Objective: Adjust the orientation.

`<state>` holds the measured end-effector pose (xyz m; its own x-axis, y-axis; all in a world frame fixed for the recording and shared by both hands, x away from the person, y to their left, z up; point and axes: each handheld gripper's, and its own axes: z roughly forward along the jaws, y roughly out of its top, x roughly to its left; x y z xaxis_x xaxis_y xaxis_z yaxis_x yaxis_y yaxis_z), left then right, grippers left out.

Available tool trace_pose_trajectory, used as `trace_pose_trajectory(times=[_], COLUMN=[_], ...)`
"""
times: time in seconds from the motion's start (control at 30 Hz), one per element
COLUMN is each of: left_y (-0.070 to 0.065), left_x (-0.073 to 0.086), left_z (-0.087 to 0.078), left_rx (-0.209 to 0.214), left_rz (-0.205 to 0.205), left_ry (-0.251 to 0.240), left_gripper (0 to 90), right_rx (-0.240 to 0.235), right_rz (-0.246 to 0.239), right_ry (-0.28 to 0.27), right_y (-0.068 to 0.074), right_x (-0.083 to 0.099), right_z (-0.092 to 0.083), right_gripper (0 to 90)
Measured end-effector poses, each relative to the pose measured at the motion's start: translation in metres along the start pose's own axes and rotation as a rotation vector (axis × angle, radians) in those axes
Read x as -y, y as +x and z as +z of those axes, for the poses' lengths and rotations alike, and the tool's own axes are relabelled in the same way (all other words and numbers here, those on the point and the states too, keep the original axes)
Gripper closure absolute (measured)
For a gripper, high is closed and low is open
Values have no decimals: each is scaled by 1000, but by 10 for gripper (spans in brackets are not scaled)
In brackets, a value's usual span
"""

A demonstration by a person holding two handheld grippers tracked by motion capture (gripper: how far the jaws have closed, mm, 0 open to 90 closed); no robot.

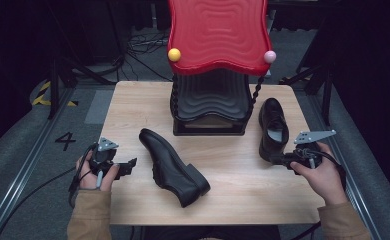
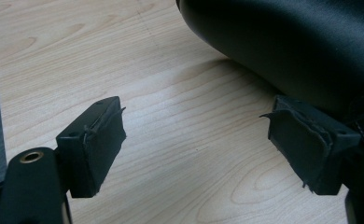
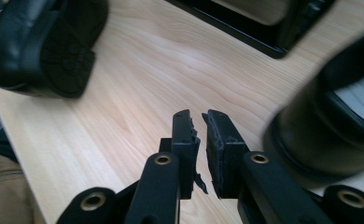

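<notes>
I see a red wavy-topped rack (image 1: 217, 35) standing at the back of the pale wood table (image 1: 133, 105). One glossy black leather shoe (image 1: 170, 165) lies tipped on its side mid-table; its mate (image 1: 273, 127) sits upright near my right gripper (image 1: 281, 159), fingers nearly together. My left gripper (image 1: 132, 162) has its fingers wide apart beside the tipped shoe.

two black shoes (image 1: 173, 167) (image 1: 273, 127), one red-topped rack (image 1: 215, 65), one wooden table (image 1: 233, 190), two tongs (image 1: 132, 162) (image 1: 278, 159)
</notes>
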<state>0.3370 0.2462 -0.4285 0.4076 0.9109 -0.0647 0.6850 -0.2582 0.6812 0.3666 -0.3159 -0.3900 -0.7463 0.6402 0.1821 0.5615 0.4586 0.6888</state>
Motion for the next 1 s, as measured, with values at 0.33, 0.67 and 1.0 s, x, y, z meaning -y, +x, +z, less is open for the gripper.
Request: trace_pose_trajectory(times=[0.33,0.67,1.0], left_y=[-2,-3,-11], left_x=[1,10,7], left_z=[-1,-6,-2], left_rx=[-22,-26,0], left_rz=[-20,-25,71], left_ry=[-17,-15,49], left_gripper=[193,189,210], right_rx=[-80,-198,-303], right_rz=[-73,-150,-224], right_ry=[12,48,73], right_y=[24,55,98], right_x=[-23,-46,-71], right_z=[18,53,89], right_gripper=[830,867,899])
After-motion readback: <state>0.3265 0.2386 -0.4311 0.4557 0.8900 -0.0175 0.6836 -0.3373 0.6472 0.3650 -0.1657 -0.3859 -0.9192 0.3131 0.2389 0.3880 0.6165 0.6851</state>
